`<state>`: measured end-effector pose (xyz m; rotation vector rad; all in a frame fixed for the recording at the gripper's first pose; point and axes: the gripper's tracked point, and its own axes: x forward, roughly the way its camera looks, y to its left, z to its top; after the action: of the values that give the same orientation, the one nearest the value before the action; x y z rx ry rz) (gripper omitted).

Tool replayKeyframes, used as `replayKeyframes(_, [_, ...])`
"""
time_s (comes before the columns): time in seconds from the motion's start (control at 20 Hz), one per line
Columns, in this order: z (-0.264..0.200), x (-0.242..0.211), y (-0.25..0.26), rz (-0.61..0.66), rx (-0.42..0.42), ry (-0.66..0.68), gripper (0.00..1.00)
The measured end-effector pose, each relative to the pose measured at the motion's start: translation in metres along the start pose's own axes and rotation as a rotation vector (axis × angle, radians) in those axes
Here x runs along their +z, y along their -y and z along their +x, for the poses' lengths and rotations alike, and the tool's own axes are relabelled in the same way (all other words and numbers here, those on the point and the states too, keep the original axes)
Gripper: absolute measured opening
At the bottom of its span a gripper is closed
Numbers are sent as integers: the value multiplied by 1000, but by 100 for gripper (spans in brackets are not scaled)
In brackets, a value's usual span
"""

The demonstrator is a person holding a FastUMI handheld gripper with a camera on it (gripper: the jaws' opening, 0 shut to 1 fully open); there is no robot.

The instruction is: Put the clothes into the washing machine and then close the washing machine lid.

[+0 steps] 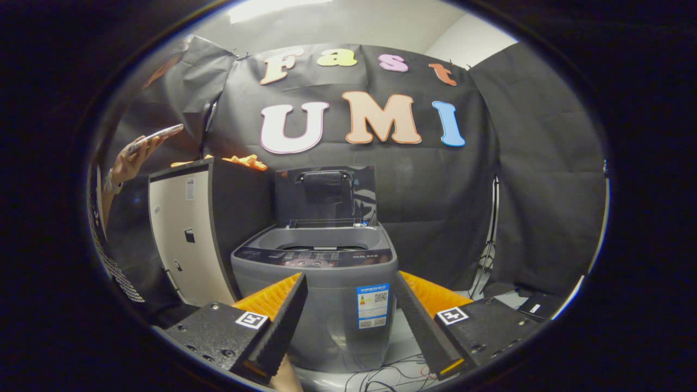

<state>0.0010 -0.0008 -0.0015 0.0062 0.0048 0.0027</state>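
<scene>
A grey top-loading washing machine (318,283) stands straight ahead of my fingers, its dark lid (325,196) raised upright at the back. An orange garment (246,160) lies on top of the tall cabinet (188,228) to the machine's left, well beyond my fingers. My gripper (348,280) is open, its two black-and-orange fingers spread wide with the machine's front showing between them. Nothing is held.
A person's hand (130,158) holds a phone (158,133) up beyond the cabinet. Loose cables (392,375) trail on the floor in front of the machine. A stand's legs (487,256) and a dark box (536,306) sit to the machine's right.
</scene>
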Motion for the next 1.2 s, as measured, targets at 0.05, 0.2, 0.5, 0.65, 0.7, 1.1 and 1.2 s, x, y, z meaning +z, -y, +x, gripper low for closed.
replayKeyframes(0.05, [0,0,0,1,0,-1,97])
replayKeyframes(0.2, [-1,0,0,1,0,-1,97])
replayKeyframes(0.5, [0,0,1,6,-5,-1,97])
replayKeyframes(0.65, [0,1,2,6,-10,0,97])
replayKeyframes(0.7, [0,0,3,7,-11,0,97])
replayKeyframes(1.1, [11,9,9,-29,-124,-23,97])
replayKeyframes(1.2, [28,36,-17,-38,-92,-7,97])
